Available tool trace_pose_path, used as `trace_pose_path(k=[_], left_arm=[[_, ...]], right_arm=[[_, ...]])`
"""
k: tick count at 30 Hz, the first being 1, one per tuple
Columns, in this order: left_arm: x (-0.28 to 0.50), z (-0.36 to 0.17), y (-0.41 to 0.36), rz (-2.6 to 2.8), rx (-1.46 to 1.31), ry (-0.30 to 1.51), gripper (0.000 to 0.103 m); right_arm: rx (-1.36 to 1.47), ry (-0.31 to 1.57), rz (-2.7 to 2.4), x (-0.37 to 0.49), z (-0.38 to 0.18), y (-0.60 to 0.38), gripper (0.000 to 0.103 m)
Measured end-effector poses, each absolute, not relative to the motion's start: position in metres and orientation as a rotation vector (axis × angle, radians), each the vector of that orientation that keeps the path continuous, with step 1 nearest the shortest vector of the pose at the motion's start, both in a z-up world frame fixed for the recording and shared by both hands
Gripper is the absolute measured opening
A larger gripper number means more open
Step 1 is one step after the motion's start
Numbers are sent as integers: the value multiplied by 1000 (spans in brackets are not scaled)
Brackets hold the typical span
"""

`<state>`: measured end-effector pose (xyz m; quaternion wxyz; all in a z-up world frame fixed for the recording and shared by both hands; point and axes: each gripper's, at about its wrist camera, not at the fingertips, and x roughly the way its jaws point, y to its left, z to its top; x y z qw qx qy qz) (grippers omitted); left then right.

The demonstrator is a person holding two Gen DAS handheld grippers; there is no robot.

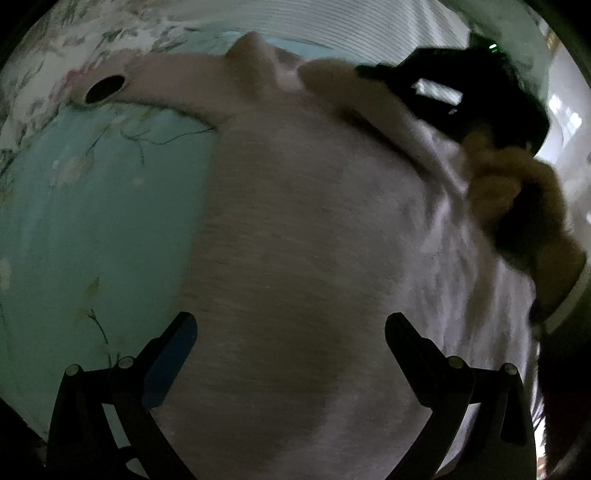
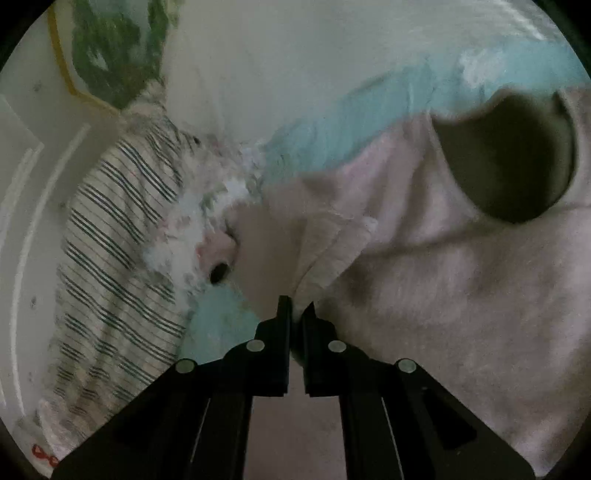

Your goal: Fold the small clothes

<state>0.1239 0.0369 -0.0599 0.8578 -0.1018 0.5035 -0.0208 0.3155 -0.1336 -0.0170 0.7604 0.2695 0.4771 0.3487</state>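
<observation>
A pale pink sweater [image 1: 314, 203] lies spread on a teal floral sheet [image 1: 92, 221]. One sleeve stretches to the upper left and ends in a dark cuff opening [image 1: 105, 88]. My left gripper [image 1: 291, 325] hovers open over the sweater's body, with nothing between its fingers. My right gripper [image 2: 297, 304] is shut on a gathered fold of the sweater [image 2: 332, 240], and the cloth runs up to its tips. The neck opening [image 2: 509, 158] shows at the upper right. In the left wrist view the right gripper [image 1: 364, 70] holds that raised fold at the sweater's far edge, with a hand [image 1: 517, 192] behind it.
A striped pillow [image 2: 118, 240] lies at the left beyond the sheet's floral edge. A pale wall with a leafy framed picture [image 2: 110, 48] stands behind it. A white ribbed surface [image 1: 332, 33] runs along the far side of the bed.
</observation>
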Motion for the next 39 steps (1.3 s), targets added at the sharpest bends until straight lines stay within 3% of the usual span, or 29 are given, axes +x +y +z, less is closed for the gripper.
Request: trace_pose_path(k=[2,4,6,7,21,23,26,28,30,33,35,37,39], left_arm=[[127,-61,46,-50,-253,1055,102],[132,-63,53,-50,-280,1050,102],[141,-64,62,-63,-304,1034,102],[147,-65,63,-70,-314,1028,102],[332,-88,73,-58,-301,1041,100],[344,-90,71,-53,-269,1030,93],[343,-87,65,-28,-188,1007,61],[340,-83,64,-25,-158,989,26],[336,-75,63,-43,-158,965,15],[328,-64,65,-68,-136,925,15],[326,-65,68,-62,-127,945,21],[322,-66,72,-57,-125,972,39],[315,-57,73,-70,-130,943,43]], right_arm=[[587,1070,752,316,-28,-123,10],[606,1108,750,317,-38,-123,17],[620,1111,744,313,-40,-130,45],[621,1098,736,309,-37,-137,48],[660,933,558,201,10,-264,53],[691,918,507,189,10,-286,53],[735,894,443,179,9,-311,53],[753,880,407,175,10,-325,53],[761,874,381,174,9,-336,53],[774,866,356,171,9,-347,53],[774,864,355,168,9,-350,53],[775,870,359,167,8,-352,53],[776,880,360,165,5,-353,53]])
